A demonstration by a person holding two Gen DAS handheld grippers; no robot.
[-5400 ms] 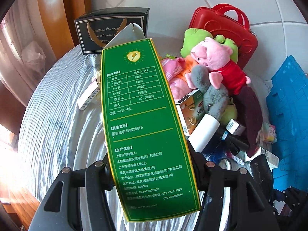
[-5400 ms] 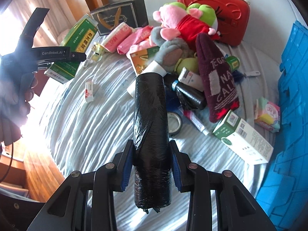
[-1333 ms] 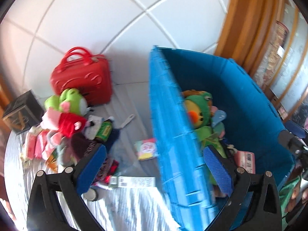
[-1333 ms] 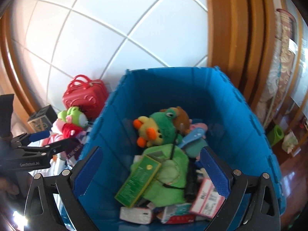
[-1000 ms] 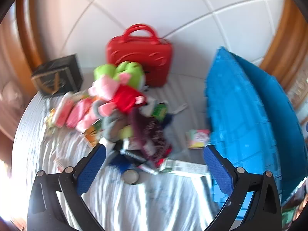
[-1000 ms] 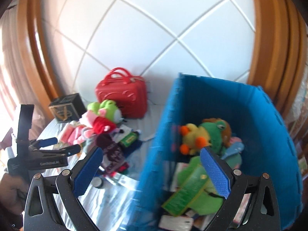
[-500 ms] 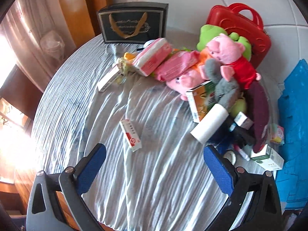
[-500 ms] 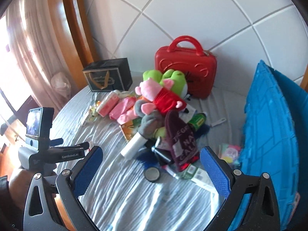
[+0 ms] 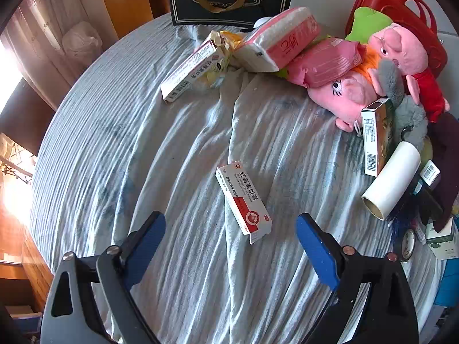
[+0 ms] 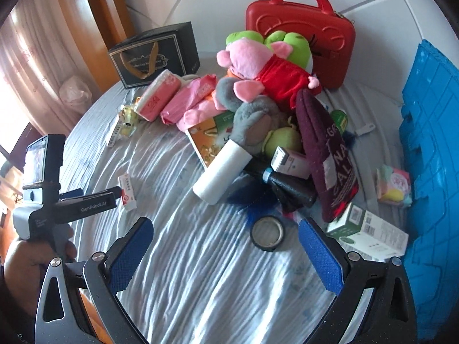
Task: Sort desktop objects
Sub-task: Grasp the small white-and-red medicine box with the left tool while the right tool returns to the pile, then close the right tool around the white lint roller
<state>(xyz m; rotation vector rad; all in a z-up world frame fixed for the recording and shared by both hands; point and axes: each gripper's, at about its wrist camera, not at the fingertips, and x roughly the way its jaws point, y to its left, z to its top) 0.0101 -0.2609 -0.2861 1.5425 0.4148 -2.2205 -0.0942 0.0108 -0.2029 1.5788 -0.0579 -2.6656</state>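
Two empty grippers over a cluttered bed

The left gripper (image 9: 231, 229), jaws wide but just narrowing, straddles a red-and-white box (image 9: 243, 201); the right gripper (image 10: 225, 243) gapes near a tape roll (image 10: 267, 233). The blue crate (image 10: 430, 154) stands at 3 o'clock, contents hidden.

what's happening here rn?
A person is clearing a cluttered table into the blue crate with two handheld grippers. Both are empty. The left gripper hangs over the red-and-white box, its jaws just narrowing with nothing between them. The right gripper, open, hangs near the tape roll. Plush toys, boxes and a white roll remain unsorted.
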